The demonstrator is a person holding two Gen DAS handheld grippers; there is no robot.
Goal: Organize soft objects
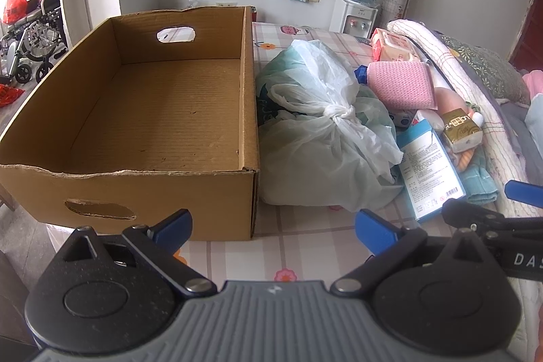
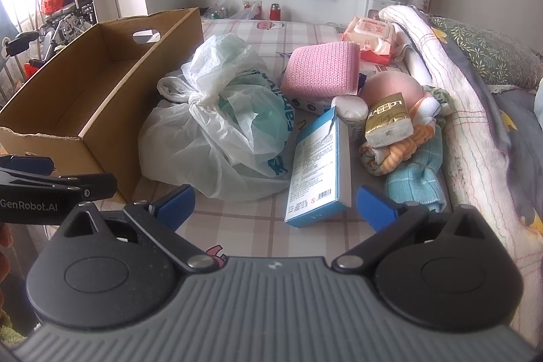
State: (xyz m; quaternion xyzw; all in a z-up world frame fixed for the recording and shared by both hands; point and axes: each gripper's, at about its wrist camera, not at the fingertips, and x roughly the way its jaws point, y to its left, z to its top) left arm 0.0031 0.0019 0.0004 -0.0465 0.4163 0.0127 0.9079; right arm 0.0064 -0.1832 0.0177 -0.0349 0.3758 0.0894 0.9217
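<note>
Ahead, the knotted white plastic bag lay just left of my spread, empty right gripper, nearer than my spread left gripper.

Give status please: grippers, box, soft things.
Left gripper open, right gripper open, both holding nothing. Box holds nothing. Tied bag beside box; pink cloth behind it.
</note>
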